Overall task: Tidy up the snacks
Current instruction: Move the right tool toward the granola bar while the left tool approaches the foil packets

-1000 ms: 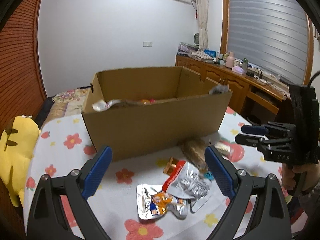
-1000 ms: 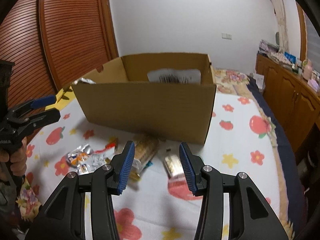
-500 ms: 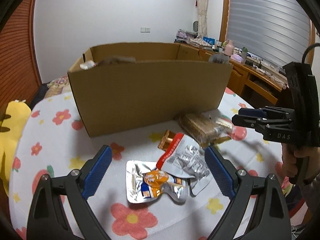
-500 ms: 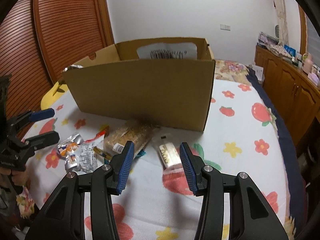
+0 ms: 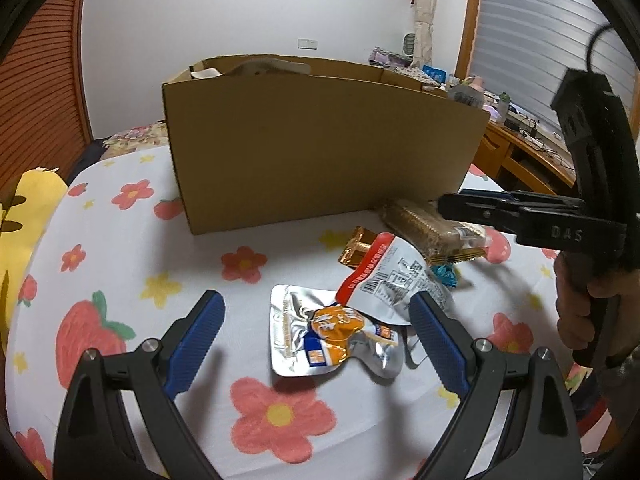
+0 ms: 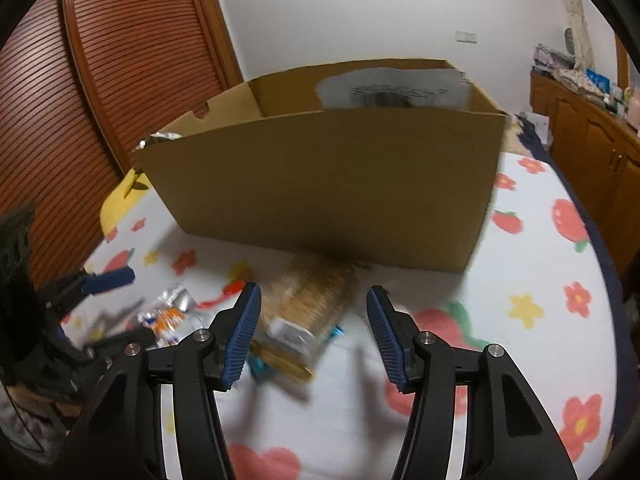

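A: Which elements fill the left wrist view?
B: The left tool [image 5: 316, 320] occupies the lower centre, jaws wide apart with nothing pressed between them. A silver pouch with an orange print [image 5: 332, 336] lies between the blue pads on the flower-printed sheet [image 5: 132, 248]; a second silver pouch with a red edge [image 5: 396, 280] overlaps it at centre right.

A: And behind those pouches?
B: A clear-wrapped biscuit pack [image 5: 424, 224] lies just in front of the cardboard box [image 5: 320, 152], beside a gold wrapper [image 5: 356, 246] and a small blue wrapper [image 5: 446, 274]. The box fills the upper centre; packets show at its rim.

A: What appears at the right edge?
B: The right tool [image 5: 452, 200], held by a hand [image 5: 576, 308], reaches in over the biscuit pack.

A: What does the right wrist view add?
B: The right tool [image 6: 314, 332], lower centre, has just been opening its jaws; they stand apart, and the biscuit pack [image 6: 308, 300] lies between and beyond the pads, not pressed by them. The picture is blurred. The left tool [image 6: 116, 304] sits at the left edge, the box [image 6: 332, 184] above.
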Tool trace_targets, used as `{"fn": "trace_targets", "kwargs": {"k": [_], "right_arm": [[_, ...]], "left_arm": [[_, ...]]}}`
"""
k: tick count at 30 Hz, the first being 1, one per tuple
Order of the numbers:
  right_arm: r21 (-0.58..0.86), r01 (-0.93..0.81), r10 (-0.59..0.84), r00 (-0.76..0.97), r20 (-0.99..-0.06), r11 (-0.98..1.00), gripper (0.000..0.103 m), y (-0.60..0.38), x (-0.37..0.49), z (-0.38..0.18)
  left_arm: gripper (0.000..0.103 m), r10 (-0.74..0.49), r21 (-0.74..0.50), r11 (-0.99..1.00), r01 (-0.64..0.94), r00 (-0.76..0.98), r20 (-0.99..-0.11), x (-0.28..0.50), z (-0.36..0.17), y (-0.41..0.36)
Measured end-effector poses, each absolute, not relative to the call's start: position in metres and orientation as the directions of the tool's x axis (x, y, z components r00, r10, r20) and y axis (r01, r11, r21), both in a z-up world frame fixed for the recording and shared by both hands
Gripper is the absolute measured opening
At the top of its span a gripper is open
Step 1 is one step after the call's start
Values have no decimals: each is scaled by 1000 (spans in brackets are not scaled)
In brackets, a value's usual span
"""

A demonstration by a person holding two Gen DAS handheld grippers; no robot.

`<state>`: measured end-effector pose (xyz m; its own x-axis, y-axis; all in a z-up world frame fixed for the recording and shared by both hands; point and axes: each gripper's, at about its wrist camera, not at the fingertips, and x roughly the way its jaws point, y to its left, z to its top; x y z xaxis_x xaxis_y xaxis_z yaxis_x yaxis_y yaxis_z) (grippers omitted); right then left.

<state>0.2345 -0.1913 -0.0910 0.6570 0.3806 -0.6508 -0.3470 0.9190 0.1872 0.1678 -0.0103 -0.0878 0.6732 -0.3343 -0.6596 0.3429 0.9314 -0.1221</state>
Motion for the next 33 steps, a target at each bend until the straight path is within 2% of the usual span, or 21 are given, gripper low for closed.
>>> {"fn": "trace_targets", "kwargs": {"k": [10,23,24,25,26,33], "right_arm": [[97,-320,293,651,-701,942,59,-162,255,-105],[94,-321,276,588,-761,942,62,-162,264,-121],[87,-319,270,591,-760,944,61,-162,263,-121],[74,-317,260,597,-759,946,51,-163,262,-121],[63,-318,253,601,-758,946,48,-162,262,-121],[77,-327,278,631,-724,942,44,-175,246,-114]], "left_arm": [[94,-301,-117,944,309,658,-690,175,-95,-7],[93,-305,-143,943,300,613,-729,187,-102,-6],[93,-307,-146,942,301,607,-733,188,-103,-6],[93,-309,-149,942,301,603,-736,189,-104,-6],[93,-311,-152,941,302,599,-738,190,-104,-5],[93,-319,-170,940,296,580,-750,197,-107,-2]]}}
